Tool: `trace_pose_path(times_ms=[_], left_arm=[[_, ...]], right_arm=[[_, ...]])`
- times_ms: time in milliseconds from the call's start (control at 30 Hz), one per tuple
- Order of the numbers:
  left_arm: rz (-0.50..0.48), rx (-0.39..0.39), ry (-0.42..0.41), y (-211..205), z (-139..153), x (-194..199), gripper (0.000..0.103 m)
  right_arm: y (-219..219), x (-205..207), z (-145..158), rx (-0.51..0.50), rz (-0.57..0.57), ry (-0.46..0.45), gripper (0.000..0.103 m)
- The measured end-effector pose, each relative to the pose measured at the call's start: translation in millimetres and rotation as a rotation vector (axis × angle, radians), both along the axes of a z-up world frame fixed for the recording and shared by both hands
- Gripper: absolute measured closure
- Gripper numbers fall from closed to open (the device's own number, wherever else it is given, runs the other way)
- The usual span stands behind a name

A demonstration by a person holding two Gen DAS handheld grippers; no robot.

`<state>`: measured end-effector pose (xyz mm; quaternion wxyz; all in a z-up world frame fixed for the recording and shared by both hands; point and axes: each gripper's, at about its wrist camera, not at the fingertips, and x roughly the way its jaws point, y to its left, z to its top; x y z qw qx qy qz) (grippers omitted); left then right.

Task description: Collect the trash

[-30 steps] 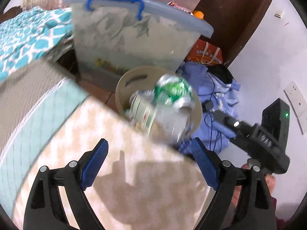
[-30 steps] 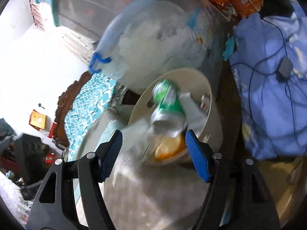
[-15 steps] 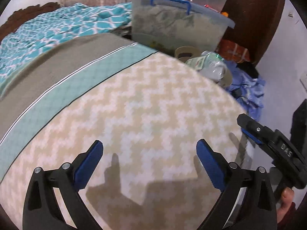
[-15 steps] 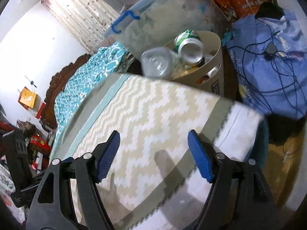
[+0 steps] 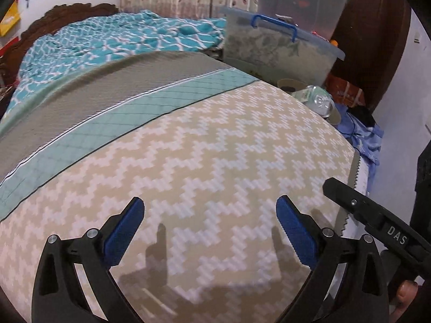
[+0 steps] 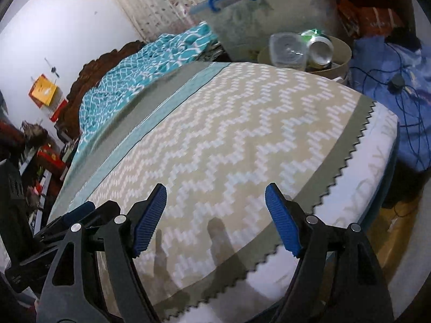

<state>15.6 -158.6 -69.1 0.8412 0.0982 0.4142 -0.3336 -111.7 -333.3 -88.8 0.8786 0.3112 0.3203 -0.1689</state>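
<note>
Both grippers, left gripper (image 5: 210, 228) and right gripper (image 6: 215, 215), jaws wide and empty above the bed (image 5: 215, 148), bin (image 6: 342, 53) already stuffed, presumably done dropping.

A crushed green can (image 6: 319, 45) and a clear plastic bottle (image 6: 288, 49) are seen piled in the tan bin (image 6: 342, 60) at one o'clock.
</note>
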Motion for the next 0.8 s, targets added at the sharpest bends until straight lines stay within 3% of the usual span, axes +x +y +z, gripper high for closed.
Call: trace_pose_path(times_ms=[367, 800], left_arm=[[0.041, -0.009, -0.111, 26, 15, -15, 0.009], [0.015, -0.017, -0.081, 27, 16, -23, 0.009]], right_arm=[[27, -12, 15, -0.061, -0.027, -0.008, 0.018], [28, -27, 31, -0.069, -0.080, -0.067, 0.011]])
